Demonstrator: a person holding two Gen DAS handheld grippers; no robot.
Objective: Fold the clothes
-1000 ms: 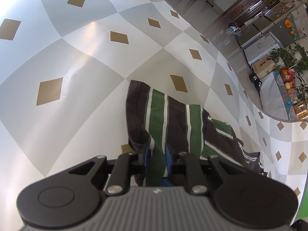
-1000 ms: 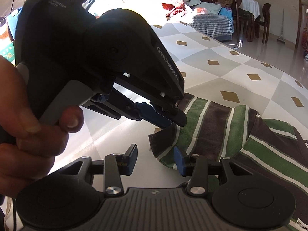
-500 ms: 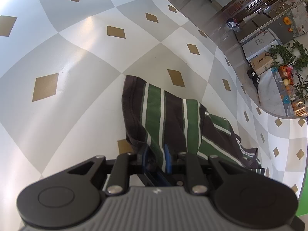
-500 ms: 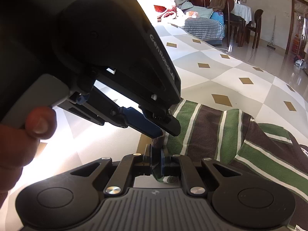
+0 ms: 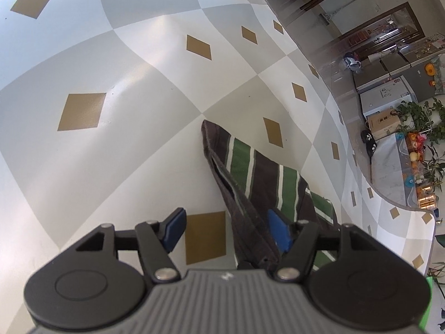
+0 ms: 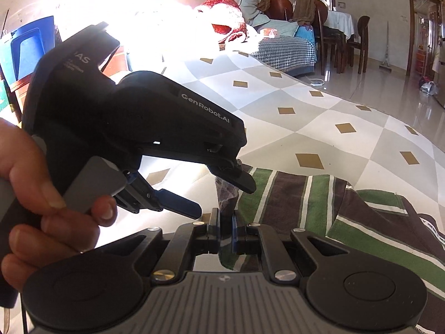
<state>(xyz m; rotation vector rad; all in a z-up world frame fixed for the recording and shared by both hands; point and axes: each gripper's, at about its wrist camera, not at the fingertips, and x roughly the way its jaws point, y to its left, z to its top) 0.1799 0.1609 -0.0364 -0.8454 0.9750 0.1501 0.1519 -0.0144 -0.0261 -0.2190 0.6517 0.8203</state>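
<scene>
Left gripper [image 5: 225,229] stands spread beside the striped garment [image 5: 267,178], while the right gripper [image 6: 226,235] pinches its corner; the cloth lies rumpled on the checked mat [image 5: 116,128], so folding looks unfinished, squaring and stacking left

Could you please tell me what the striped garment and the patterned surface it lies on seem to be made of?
The green, brown and white striped garment looks like soft matte knit fabric, probably cotton: it drapes, creases and shows a stitched hem. The grey and white checked surface with tan diamonds looks smooth with a soft sheen; whether it is a printed mat or tile, I cannot tell.
</scene>
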